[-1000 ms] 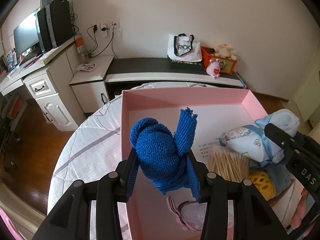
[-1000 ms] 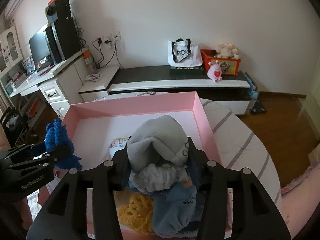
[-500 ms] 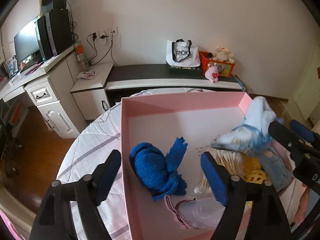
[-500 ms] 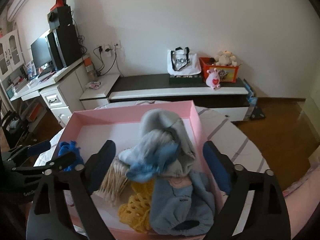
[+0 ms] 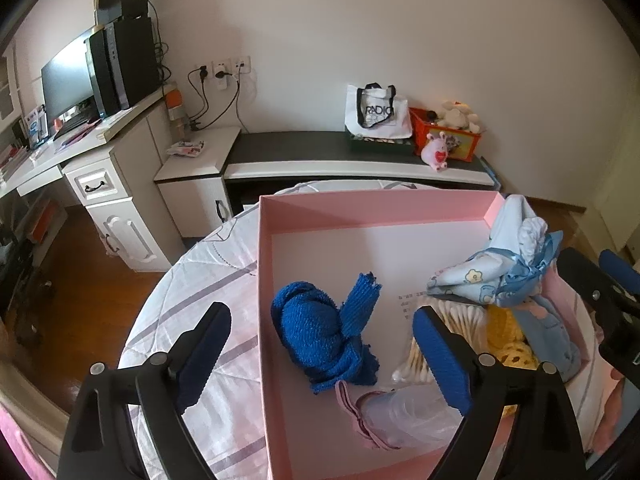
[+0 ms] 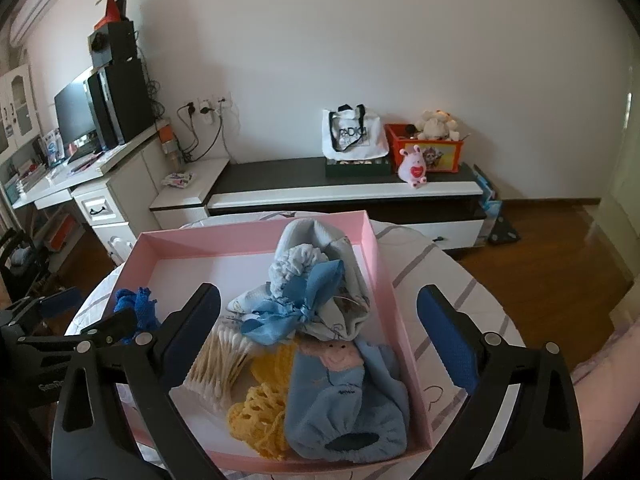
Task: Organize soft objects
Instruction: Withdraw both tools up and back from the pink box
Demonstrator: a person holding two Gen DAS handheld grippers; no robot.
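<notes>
Left wrist view, blue knit cloth [image 5: 326, 340]: bunched in the pink box [image 5: 376, 208], left half of its floor; a ribbed flap stands up toward 1 o'clock, the bulk runs from 11 to 5 o'clock.
Left tool [image 5: 320, 356]: spread wide, holding nothing; left pad over the desk [image 5: 200, 300] outside the box wall, right pad above the box floor.
Hidden in left view: the right pad covers part of the cotton swabs [image 5: 456, 316]; a pinkish item at 6 o'clock under the cloth is hard to identify.
Light blue bundle [image 5: 504, 272]: against the right box wall at 2 o'clock, its pale end pointing up to 12 o'clock.
Right wrist view, light blue bundle [image 6: 312, 292]: lying in the right half of the pink box [image 6: 256, 226], a blue ribbon knot at its near end; long axis from 12 to 7 o'clock.
Right tool [image 6: 320, 344]: spread open, empty, with the fingers either side of the pile.
Blue fleece item [image 6: 344, 400]: at 6 o'clock, below the bundle, touching it, opening toward the camera.
Yellow crochet piece [image 6: 260, 412]: just left of the fleece, partly tucked under it.
Cotton swabs [image 6: 220, 360]: at 8 o'clock, partly behind the left finger.
Blue knit cloth [image 6: 134, 304]: at 9 o'clock, mostly hidden by the left tool [image 6: 76, 320].
Desk [image 6: 432, 280]: round, striped cover, under the box.
</notes>
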